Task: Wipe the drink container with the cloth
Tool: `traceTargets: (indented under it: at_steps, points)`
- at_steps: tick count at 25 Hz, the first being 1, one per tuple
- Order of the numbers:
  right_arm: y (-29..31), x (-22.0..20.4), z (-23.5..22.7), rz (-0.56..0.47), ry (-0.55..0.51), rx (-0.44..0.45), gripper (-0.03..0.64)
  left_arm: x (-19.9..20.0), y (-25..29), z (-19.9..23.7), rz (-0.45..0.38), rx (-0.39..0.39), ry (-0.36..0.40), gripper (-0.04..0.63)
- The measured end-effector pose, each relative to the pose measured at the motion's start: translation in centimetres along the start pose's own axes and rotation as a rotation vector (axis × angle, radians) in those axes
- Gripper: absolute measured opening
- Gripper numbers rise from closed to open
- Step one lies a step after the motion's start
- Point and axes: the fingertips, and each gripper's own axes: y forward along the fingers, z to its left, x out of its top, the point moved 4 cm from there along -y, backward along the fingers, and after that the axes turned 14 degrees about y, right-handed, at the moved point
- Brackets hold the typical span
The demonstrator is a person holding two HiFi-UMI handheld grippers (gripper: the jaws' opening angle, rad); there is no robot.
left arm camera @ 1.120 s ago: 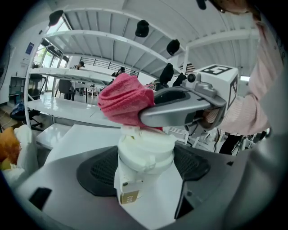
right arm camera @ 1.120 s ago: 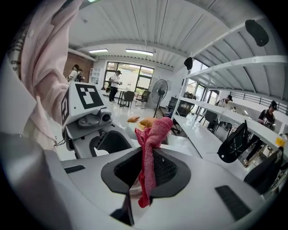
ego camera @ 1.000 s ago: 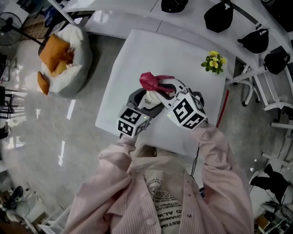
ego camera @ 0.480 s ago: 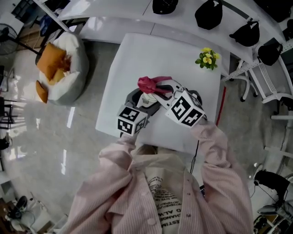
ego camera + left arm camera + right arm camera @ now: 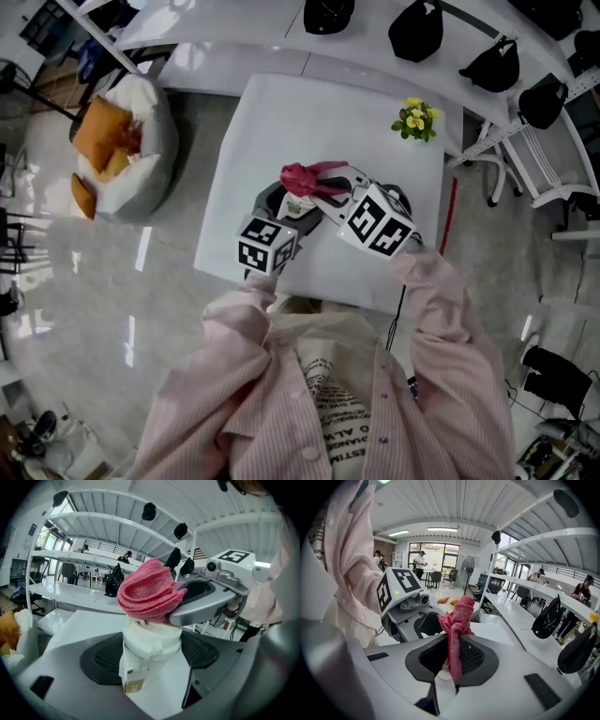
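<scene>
A bean bag (image 5: pixel 131 131) sits on the floor at left, well away from the table (image 5: pixel 281 122). The left gripper (image 5: pixel 150 660) is clamped on the bottle (image 5: pixel 151 641), holding it upright. The cloth (image 5: pixel 147 595) lies bunched on the cap, so the wipe looks under way at the top. The right gripper (image 5: pixel 449 660) pinches the cloth, jaws nearly together. Next, I judge, the cloth must rub down the sides, but the left jaws cover part of them. Flowers (image 5: pixel 415 119) stand well apart at right.
</scene>
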Motion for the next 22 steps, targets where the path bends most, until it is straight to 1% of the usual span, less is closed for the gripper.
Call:
traceTargets:
  at_steps: [7, 13, 22]
  points:
    - [-0.4, 0.0, 0.6, 0.024, -0.006, 0.016, 0.044, 0.0, -0.1, 0.0, -0.005, 0.000, -0.005, 0.379]
    - [-0.7, -0.4, 1.0, 0.076, 0.011, 0.058, 0.044, 0.1, -0.1, 0.0, -0.005, -0.001, -0.006, 0.377]
    - [-1.1, -0.4, 1.9, 0.119, 0.002, 0.087, 0.044, -0.1, -0.2, -0.1, -0.005, -0.003, -0.004, 0.378]
